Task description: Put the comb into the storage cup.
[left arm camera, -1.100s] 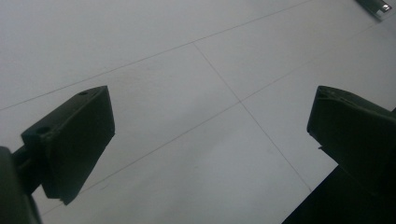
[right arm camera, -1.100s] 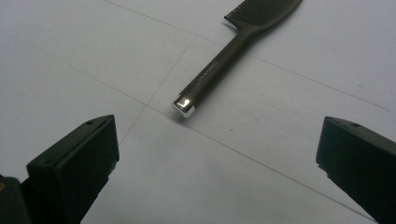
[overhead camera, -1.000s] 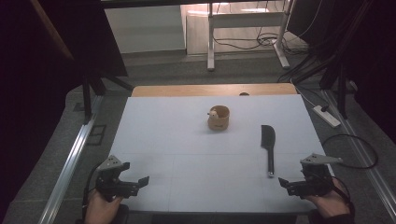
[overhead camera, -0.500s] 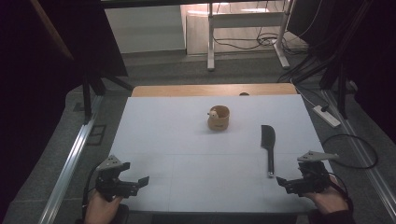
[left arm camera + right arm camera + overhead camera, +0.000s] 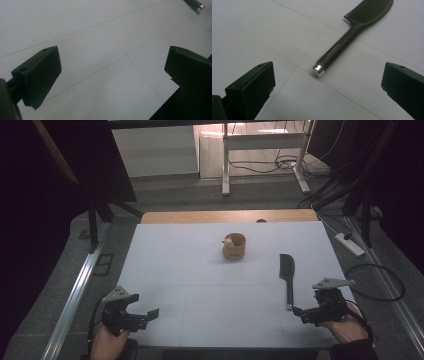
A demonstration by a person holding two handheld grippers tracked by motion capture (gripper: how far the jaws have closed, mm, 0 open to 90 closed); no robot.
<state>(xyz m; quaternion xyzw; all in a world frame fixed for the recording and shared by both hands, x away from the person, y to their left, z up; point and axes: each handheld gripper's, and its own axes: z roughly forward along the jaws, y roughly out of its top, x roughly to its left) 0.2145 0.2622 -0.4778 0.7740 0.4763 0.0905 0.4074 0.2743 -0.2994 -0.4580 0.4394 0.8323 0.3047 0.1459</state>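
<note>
Plainly, the white counter (image 5: 200, 285) carries a wooden cup (image 5: 234, 247) mid-surface and a black comb (image 5: 287, 272) lying flat, handle toward the right tool (image 5: 306, 312), whose jaws gape wide before it for a likely pickup, while the left tool (image 5: 145, 316) waits wide too.

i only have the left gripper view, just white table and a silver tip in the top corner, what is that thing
Observer: It is the metal end cap of a black plastic comb with a long handle.
Operator: where is my right gripper relative to it
Observer: The right gripper sits just short of that cap, jaws open, handle pointing between them.
Operator: anything else on the table
Observer: A small round wooden cup stands mid-table, beyond the comb's toothed end and to its left.
Operator: is the left gripper near anything
Observer: No, the left gripper is open over bare white table at the near left corner.
</note>
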